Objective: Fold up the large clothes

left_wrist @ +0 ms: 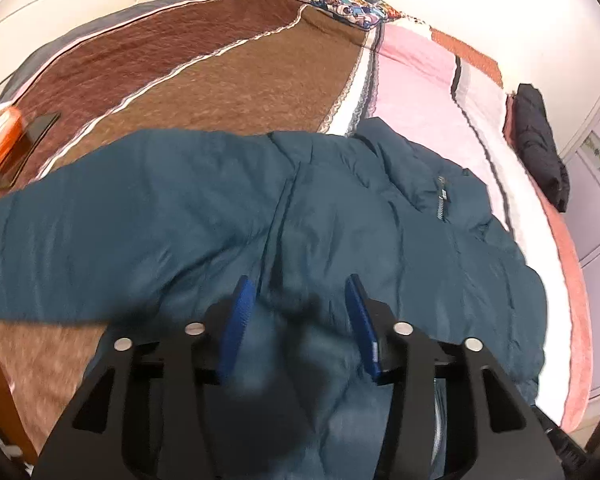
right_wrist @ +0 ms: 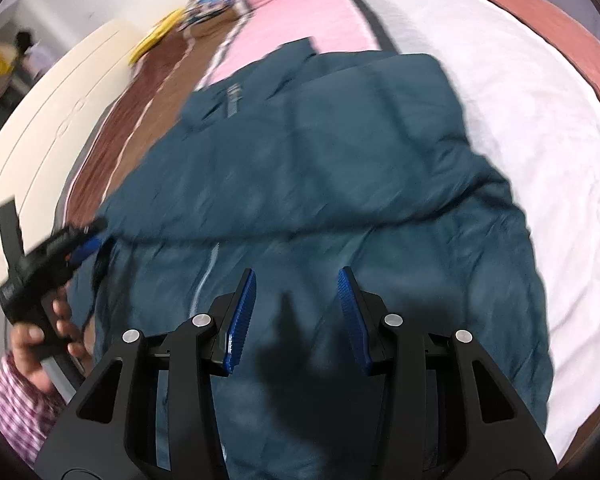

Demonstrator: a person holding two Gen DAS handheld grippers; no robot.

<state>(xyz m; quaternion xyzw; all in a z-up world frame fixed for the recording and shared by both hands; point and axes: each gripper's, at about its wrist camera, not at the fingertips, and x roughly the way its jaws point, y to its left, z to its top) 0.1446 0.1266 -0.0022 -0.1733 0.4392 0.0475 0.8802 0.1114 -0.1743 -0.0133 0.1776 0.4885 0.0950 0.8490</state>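
Note:
A large teal puffer jacket (left_wrist: 228, 208) lies spread on the bed, one sleeve stretched out to the left, its zipper pull (left_wrist: 442, 200) at the right. My left gripper (left_wrist: 298, 300) is open and empty, just above the jacket's middle. In the right wrist view the jacket (right_wrist: 340, 168) lies partly folded over itself, with a zipper line (right_wrist: 208, 268) running down. My right gripper (right_wrist: 296, 296) is open and empty above it. The left gripper (right_wrist: 72, 240), held in a hand, shows at the jacket's left edge.
The bed carries a brown blanket (left_wrist: 204, 64) and a pink-and-white quilt (left_wrist: 420, 76). A phone (left_wrist: 24, 148) and an orange packet (left_wrist: 0, 136) lie at the left. A dark folded garment (left_wrist: 540, 144) sits at the bed's right edge. Patterned pillow (left_wrist: 348, 4) at the head.

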